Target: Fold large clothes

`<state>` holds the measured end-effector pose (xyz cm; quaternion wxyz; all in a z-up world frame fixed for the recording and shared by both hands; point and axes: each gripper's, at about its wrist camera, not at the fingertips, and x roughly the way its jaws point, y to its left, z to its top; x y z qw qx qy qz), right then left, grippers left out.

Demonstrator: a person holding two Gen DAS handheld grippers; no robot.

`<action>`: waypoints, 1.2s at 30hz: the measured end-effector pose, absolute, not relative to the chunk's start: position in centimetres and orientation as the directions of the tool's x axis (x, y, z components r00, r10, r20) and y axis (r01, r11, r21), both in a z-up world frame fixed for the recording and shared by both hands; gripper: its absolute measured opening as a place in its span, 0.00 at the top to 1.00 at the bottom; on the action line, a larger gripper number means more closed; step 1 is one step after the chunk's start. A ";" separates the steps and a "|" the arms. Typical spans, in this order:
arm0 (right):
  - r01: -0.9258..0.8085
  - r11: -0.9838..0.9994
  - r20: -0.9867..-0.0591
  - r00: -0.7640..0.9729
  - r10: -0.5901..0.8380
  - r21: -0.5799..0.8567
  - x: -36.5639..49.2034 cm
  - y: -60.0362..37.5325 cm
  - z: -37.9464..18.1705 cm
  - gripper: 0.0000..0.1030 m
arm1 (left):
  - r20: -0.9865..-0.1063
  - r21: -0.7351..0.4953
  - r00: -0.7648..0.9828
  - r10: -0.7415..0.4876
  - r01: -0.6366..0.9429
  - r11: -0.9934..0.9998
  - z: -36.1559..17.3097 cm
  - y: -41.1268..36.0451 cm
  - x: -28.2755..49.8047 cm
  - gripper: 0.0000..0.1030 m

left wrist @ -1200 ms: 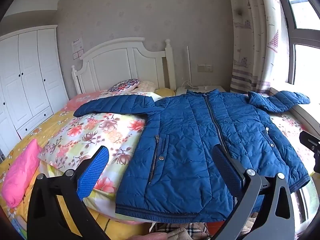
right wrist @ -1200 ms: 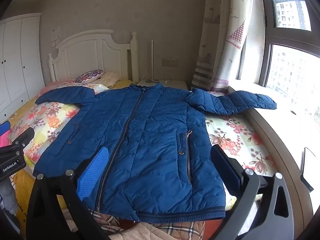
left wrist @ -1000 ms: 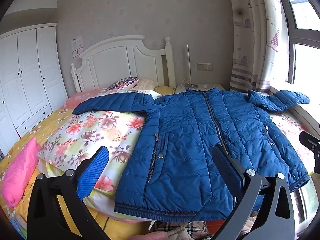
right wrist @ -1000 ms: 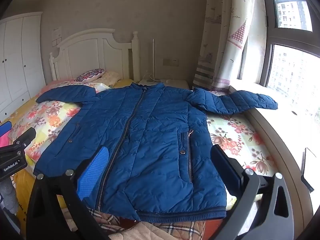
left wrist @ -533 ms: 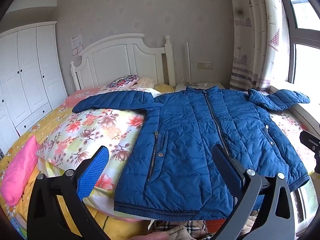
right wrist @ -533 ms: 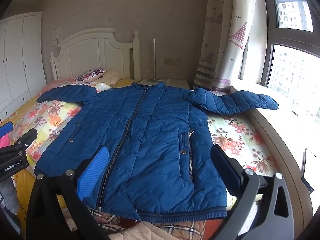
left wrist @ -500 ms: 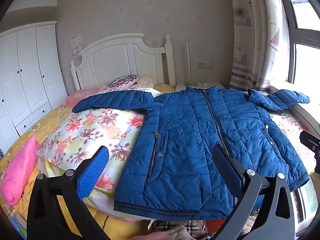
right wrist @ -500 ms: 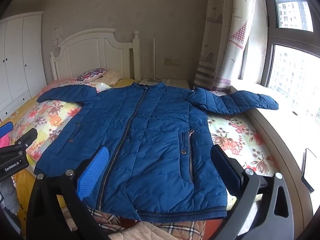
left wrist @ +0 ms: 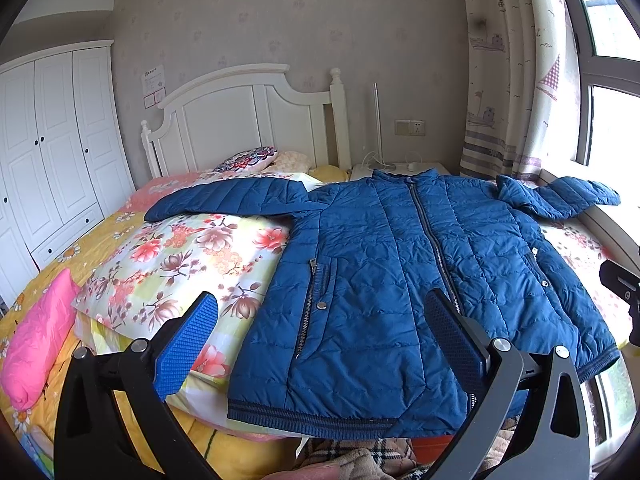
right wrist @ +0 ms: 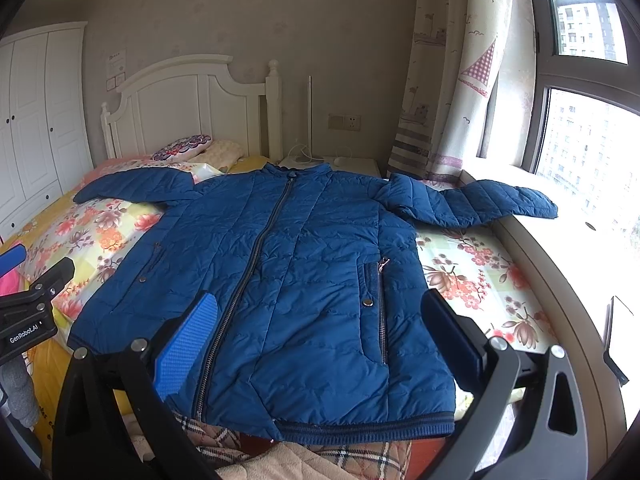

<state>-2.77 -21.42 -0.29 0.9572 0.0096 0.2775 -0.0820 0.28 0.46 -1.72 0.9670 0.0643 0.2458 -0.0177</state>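
Observation:
A blue quilted jacket (left wrist: 400, 272) lies front up and zipped on the bed, sleeves spread to both sides; it also shows in the right wrist view (right wrist: 280, 280). Its left sleeve (left wrist: 224, 200) rests on a floral quilt, its right sleeve (right wrist: 472, 204) reaches onto the window sill. My left gripper (left wrist: 320, 332) is open and empty, held above the jacket's hem. My right gripper (right wrist: 316, 328) is open and empty above the hem too. The left gripper's body shows at the left edge of the right wrist view (right wrist: 32, 308).
A floral quilt (left wrist: 180, 264) and a pink pillow (left wrist: 36, 336) lie left of the jacket. A white headboard (left wrist: 248, 120), bedside table (right wrist: 332, 164), wardrobe (left wrist: 48, 152), curtain (right wrist: 448, 80) and window sill (right wrist: 580, 264) surround the bed. A plaid blanket (right wrist: 300, 452) lies at the near edge.
Both views have shifted very slightly; the jacket has not moved. Both grippers stay open and empty.

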 end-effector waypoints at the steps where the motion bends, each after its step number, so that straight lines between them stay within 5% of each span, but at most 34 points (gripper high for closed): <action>1: 0.162 0.986 -0.533 0.832 -0.151 -0.028 -2.8 -21.4 -0.3 0.02 | -0.478 0.114 0.878 -0.003 0.066 0.991 -1.6 0.5 0.4 0.04; 36: 0.160 0.987 -0.543 0.827 -0.146 -0.022 -2.5 -21.5 -0.6 0.02 | -0.498 0.109 0.867 -0.003 0.066 0.992 -1.7 0.9 0.8 0.04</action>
